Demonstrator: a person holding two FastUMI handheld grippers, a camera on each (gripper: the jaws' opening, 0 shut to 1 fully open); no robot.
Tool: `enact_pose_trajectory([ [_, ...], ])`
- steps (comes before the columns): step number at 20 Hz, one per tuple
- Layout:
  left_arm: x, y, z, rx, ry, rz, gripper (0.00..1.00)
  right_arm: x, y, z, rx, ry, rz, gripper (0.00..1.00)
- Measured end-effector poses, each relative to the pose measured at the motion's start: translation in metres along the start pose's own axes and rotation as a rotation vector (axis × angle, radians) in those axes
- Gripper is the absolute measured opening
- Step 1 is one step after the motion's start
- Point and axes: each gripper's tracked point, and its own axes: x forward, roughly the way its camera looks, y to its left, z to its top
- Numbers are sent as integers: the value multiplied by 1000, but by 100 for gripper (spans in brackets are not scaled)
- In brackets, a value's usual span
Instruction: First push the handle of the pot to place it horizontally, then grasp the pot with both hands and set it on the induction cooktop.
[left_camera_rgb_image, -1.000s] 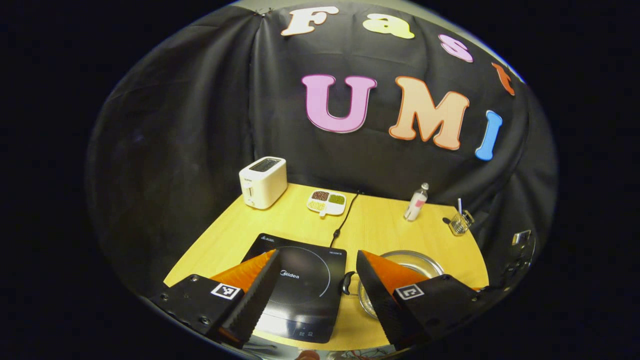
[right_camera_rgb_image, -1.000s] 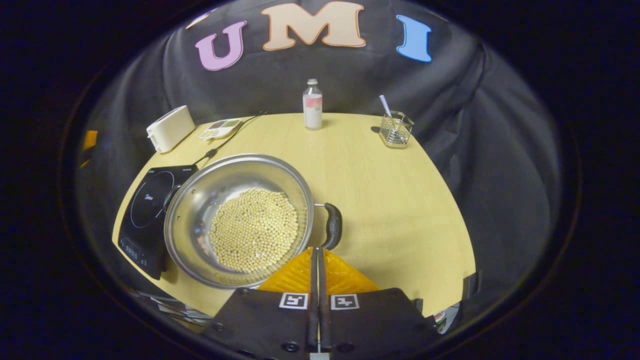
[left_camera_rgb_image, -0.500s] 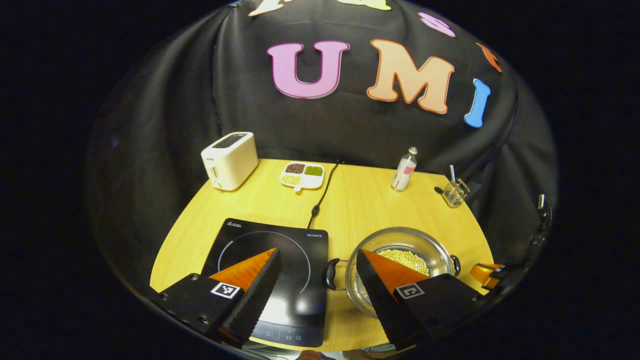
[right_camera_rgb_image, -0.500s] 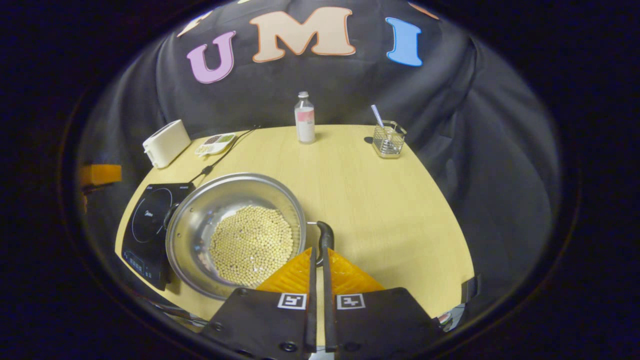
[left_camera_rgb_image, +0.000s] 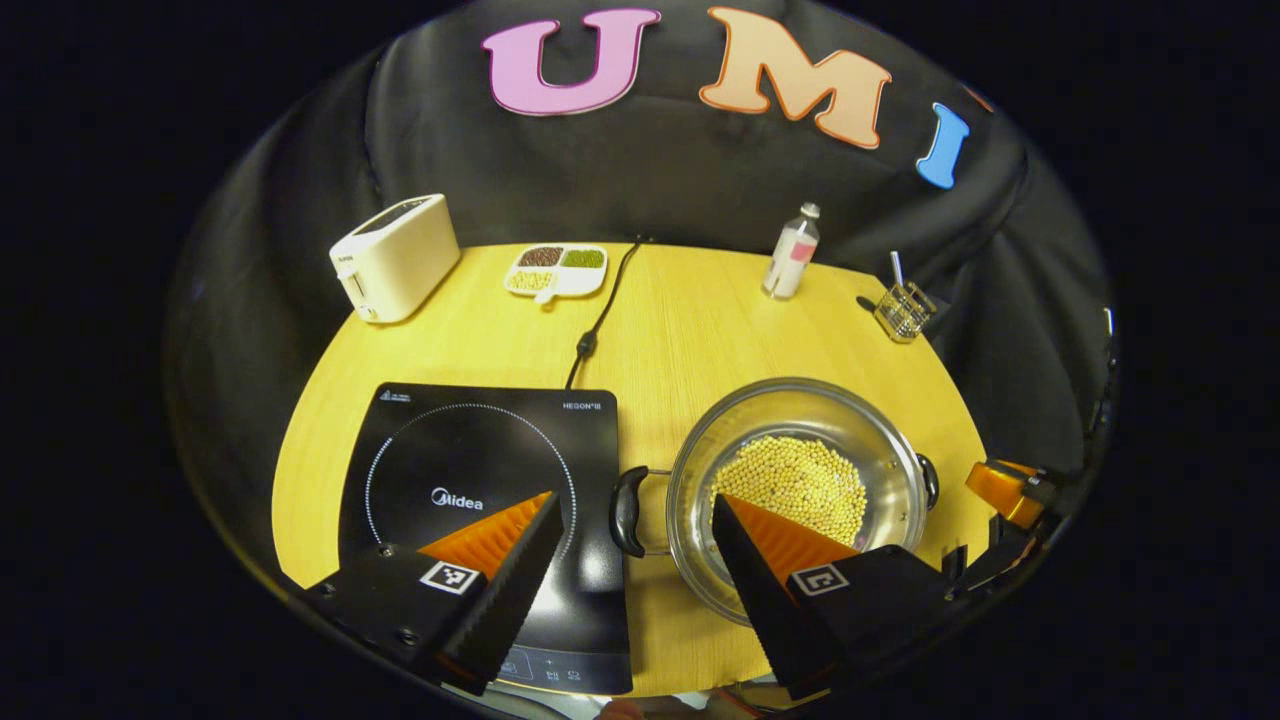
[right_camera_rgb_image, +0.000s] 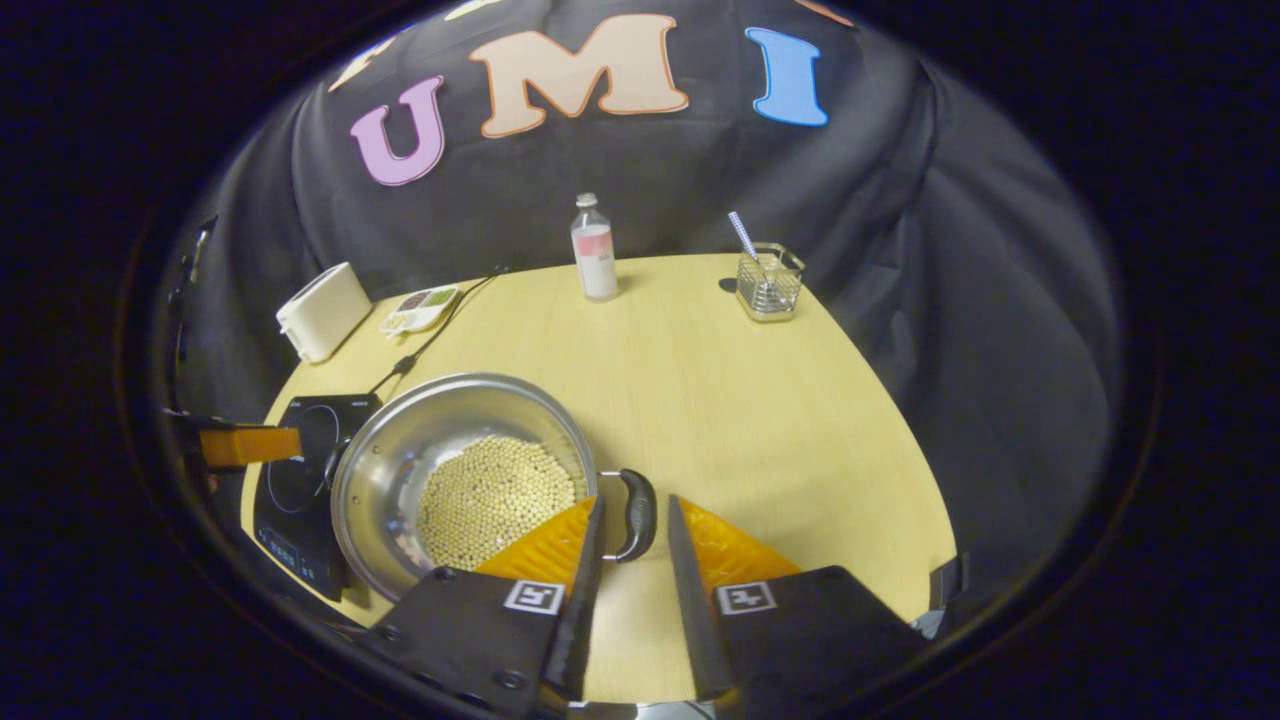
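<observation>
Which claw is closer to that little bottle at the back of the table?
Hard to call; neither is near. The left claw hangs over the pot's left handle by the cooktop, the right claw at its right handle; the bottle stands far behind.

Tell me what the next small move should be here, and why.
Probably ease the right hand-held gripper forward and close it on the pot's near handle: its fingers stand open either side of that handle, not yet pressing. The pot sits on the table beside the induction cooktop, handles level.

toaster (left_camera_rgb_image: 392, 256) | divided dish (left_camera_rgb_image: 556, 270) | bottle (left_camera_rgb_image: 791, 250) | glass (left_camera_rgb_image: 903, 309)
</observation>
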Motion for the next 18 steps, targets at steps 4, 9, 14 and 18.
enact_pose_trajectory([
  [4, 20, -1, -16, -7, 63, -6, 97, 8, 0, 1, -3, 14, 10, 65],
  [9, 38, 6, -25, -17, 105, -2, 98, 23, 2, -6, 11, 60, 21, 80],
  [14, 49, 7, -27, -15, 122, -13, 98, 44, 1, -20, 19, 131, 12, 91],
  [18, 56, 2, -28, -8, 139, -21, 98, 56, 0, -27, 19, 167, 0, 91],
])
